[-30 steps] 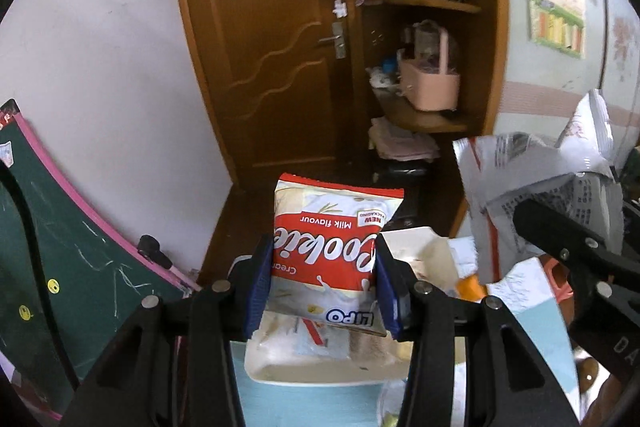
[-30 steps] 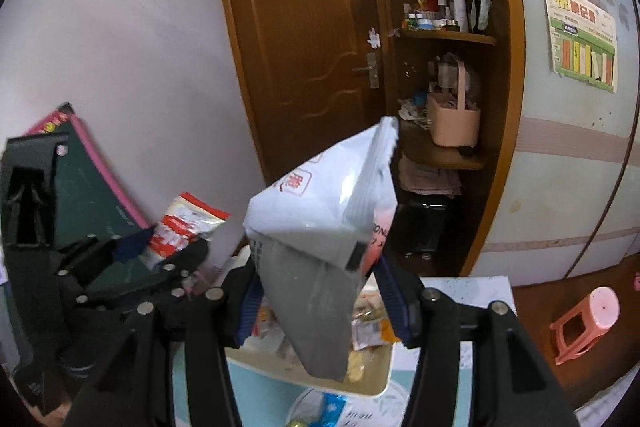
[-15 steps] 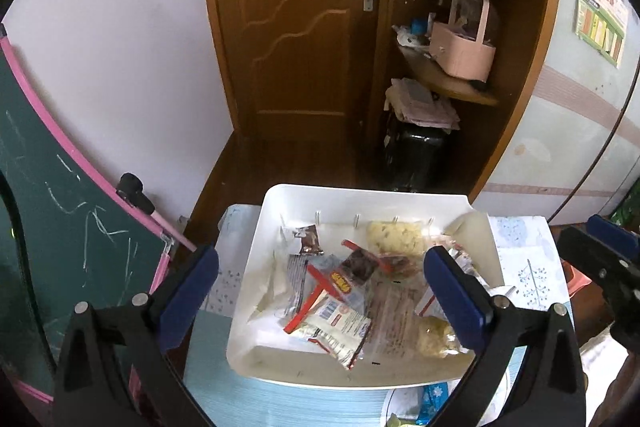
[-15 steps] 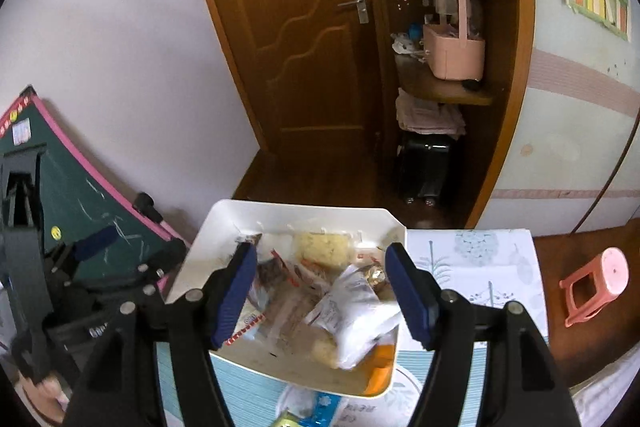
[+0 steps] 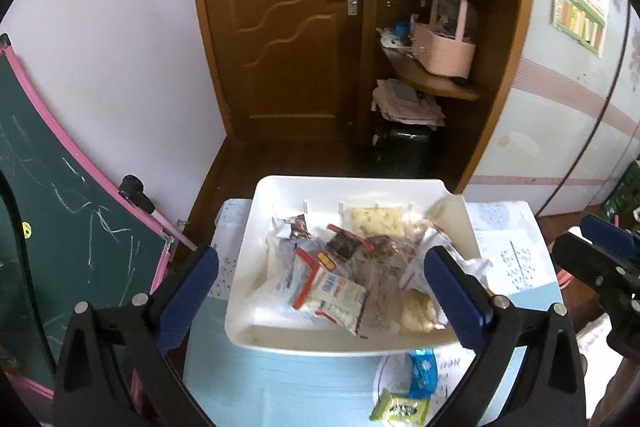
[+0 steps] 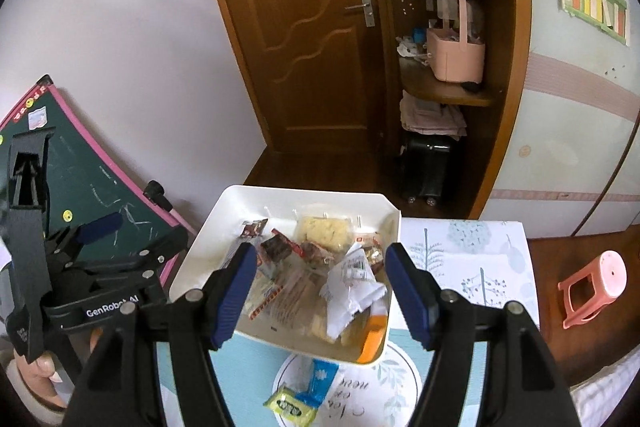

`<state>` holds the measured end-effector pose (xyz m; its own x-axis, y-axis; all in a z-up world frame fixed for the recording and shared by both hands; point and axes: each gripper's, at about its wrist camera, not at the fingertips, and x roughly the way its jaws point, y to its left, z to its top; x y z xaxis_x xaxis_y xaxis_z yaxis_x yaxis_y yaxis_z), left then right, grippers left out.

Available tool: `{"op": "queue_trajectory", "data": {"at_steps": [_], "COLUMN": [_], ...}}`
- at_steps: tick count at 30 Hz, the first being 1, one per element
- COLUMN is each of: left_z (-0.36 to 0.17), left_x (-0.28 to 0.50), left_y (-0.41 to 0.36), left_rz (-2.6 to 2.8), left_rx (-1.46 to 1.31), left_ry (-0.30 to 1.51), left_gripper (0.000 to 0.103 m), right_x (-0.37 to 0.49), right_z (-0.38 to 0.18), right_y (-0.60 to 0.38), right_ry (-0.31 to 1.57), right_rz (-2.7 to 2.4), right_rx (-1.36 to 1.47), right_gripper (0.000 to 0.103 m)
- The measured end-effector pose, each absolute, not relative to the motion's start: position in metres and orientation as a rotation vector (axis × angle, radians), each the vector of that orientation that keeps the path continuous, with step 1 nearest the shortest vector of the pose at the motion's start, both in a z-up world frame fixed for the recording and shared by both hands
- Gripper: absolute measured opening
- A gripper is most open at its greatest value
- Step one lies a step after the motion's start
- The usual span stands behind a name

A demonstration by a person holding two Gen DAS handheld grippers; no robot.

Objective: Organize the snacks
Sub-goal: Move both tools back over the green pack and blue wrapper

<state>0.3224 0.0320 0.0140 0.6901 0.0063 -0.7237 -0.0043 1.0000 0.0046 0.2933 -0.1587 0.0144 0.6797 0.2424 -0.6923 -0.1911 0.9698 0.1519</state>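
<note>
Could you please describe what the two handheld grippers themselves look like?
Both the left gripper and the right gripper have black frames with silver bolts and ribbed blue finger pads. White "GenRobot.AI" lettering marks the left one's body.

Both wrist cameras looked forward and down from above the near edge of the worktop (image 5: 280,387), close to a white tray (image 5: 344,183) at lower centre. Each faced the brown door (image 6: 312,27) and corner shelves beyond. The right view also caught the left gripper (image 6: 100,227) at lower left.
</note>
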Motion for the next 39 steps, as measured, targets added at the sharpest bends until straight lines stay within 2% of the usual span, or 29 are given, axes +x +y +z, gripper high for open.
{"op": "queue_trajectory", "data": {"at_steps": [6,14,30,39], "left_z": [0.003,-0.05,-0.177,-0.22], "left_x": [0.285,0.243,0.214,0.23], "left_y": [0.017,0.005,-0.032,-0.044], "left_rz": [-0.043,-0.118,-0.163,-0.154], "left_rx": [0.053,0.049,0.075,0.025], "left_ry": [0.824,0.918,1.1,1.166], "left_gripper": [0.102,0.102,0.102,0.102], "right_x": [0.261,0.223,0.202,0.214], "right_z": [0.011,-0.017,-0.139,-0.185], "right_y": [-0.167,-0.184,-0.196,-0.209], "right_ry": [0.787,0.819,1.024,1.112], "right_rz": [0.25,0.246,0.221,0.175], "right_rx": [0.082,0.115,0.188,0.279], "right_gripper": [0.067,0.067,0.067,0.067]}}
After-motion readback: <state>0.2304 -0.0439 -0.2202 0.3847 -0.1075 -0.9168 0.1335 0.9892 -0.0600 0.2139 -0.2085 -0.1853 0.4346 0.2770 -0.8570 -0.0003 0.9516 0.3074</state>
